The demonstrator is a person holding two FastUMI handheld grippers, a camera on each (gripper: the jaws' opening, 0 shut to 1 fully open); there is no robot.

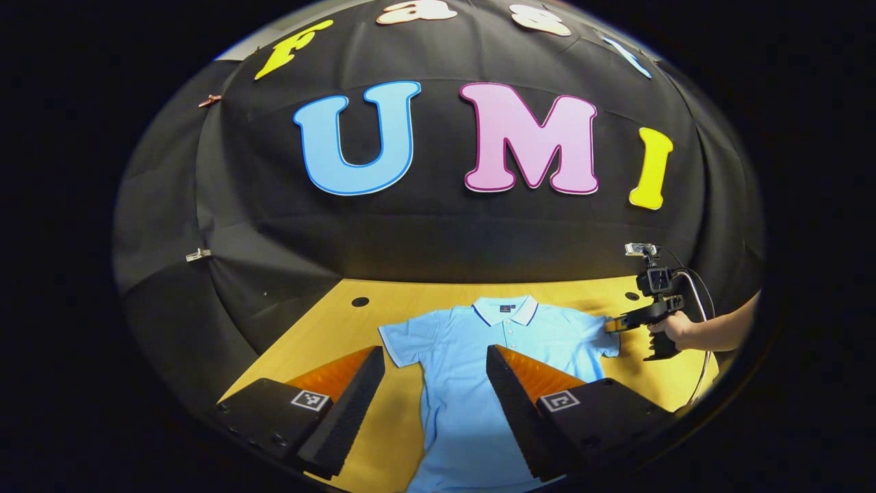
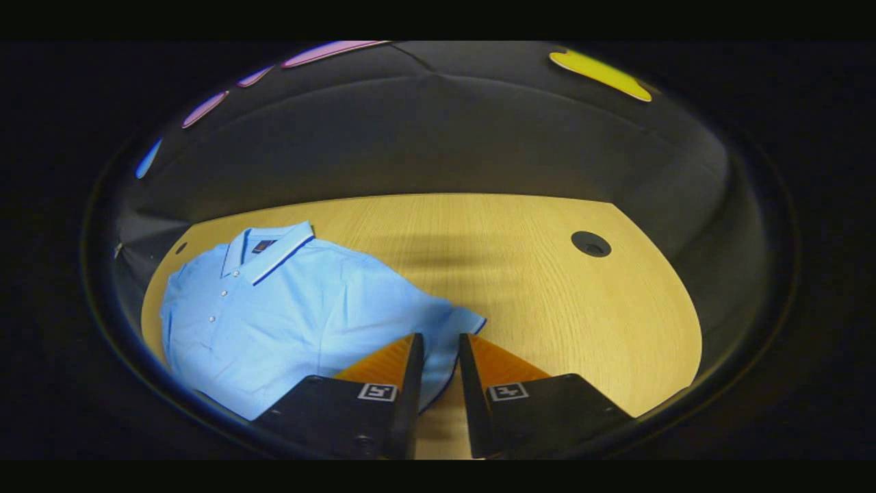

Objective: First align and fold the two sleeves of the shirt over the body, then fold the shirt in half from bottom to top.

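On the wooden bench a light blue polo shirt is laid flat, front side up, buttons showing. Its long axis runs from the bench's near edge to the far edge, with the collar pointed toward the far edge and the black cloth wall, and the hem toward the near edge, where it is cut off at the bottom of the left gripper view. Both short sleeves are spread outward toward the bench's side edges, neither folded over the body.

The left gripper is held above the near part of the bench with its fingers spread wide apart; nothing is pinched between them. One finger is seen over bare wood beside the shirt's left sleeve, the other over the body of the shirt.

The right gripper is seen at the right sleeve, near the bench's right edge, and is held by a hand in the left gripper view. Its fingers are drawn close together, with a narrow gap between them, and the dark-trimmed sleeve cuff lies in that gap. Whether both fingers actually press on the cloth cannot be told.

A round dark hole is seen in the bench toward its far right corner, well apart from the shirt
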